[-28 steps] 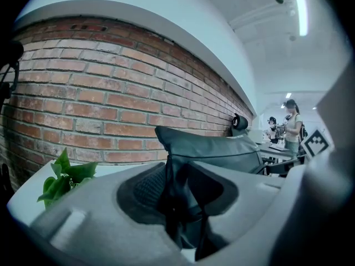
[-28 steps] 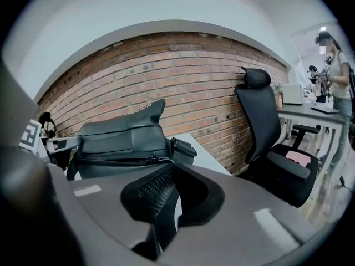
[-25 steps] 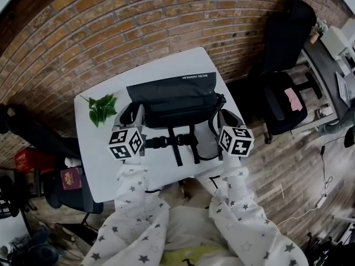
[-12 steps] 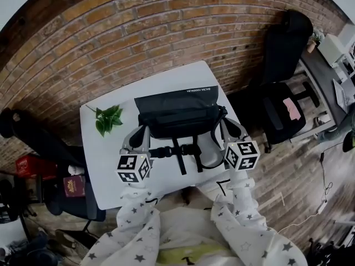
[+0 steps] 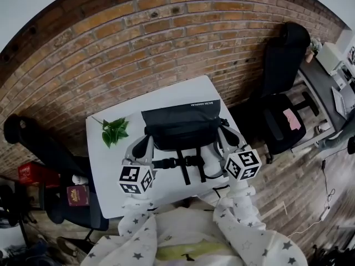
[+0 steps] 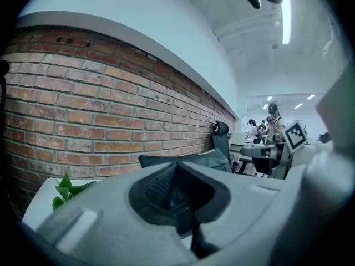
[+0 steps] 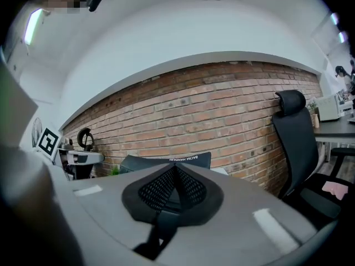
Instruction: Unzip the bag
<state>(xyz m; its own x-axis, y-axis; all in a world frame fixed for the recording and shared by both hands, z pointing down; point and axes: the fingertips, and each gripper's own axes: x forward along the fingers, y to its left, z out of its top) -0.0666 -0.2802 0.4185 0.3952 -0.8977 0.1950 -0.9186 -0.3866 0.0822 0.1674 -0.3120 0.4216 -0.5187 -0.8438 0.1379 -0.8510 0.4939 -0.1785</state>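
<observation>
A black bag [image 5: 180,127] lies on the white table [image 5: 105,173], with its straps and buckle [image 5: 186,162] trailing toward me. My left gripper [image 5: 144,143] hovers at the bag's left end and my right gripper [image 5: 224,133] at its right end. Both are shut with nothing between the pads. In the left gripper view the pads of the left gripper [image 6: 176,182] meet in front of the bag [image 6: 213,157]. The right gripper view shows the right gripper [image 7: 175,184] shut too, with the bag [image 7: 144,162] behind it.
A green leafy sprig [image 5: 115,131] lies on the table left of the bag. A brick wall [image 5: 138,49] runs behind the table. A black office chair [image 5: 283,65] stands to the right and a dark chair [image 5: 33,143] to the left. A red box [image 5: 33,173] is on the floor.
The head view has shifted, so the table sits lower in the picture. Both grippers have drawn back a little from the bag toward me. The bag has not moved on the table.
</observation>
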